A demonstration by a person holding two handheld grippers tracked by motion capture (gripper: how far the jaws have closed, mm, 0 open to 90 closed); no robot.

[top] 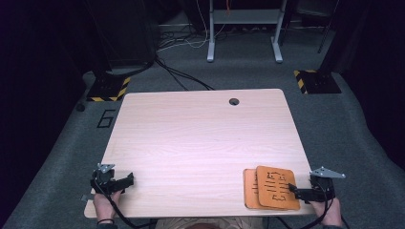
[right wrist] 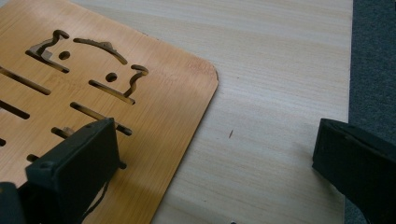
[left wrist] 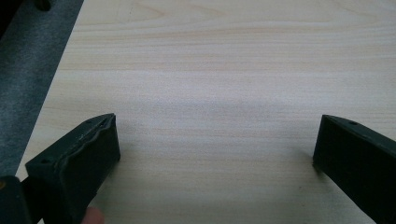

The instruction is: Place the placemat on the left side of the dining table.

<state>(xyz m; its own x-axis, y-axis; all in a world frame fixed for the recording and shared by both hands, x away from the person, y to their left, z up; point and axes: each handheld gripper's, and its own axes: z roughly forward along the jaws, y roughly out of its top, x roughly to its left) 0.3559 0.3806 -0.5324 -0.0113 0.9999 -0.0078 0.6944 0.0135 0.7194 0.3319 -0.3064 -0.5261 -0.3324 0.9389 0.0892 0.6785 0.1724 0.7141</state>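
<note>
- my right hand-held gripper gapes wide, one jaw over the top bamboo cutout board.
- my left hand-held gripper gapes wide above bare desk.

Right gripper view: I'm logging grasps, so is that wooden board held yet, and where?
Nothing is held. The right gripper is open, one jaw over the top wooden board, the other off it.

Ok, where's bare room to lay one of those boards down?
Bare tabletop runs from the left claw across to the two stacked wooden boards and back to the cable hole. The near-right corner is crowded: boards plus right claw.
</note>
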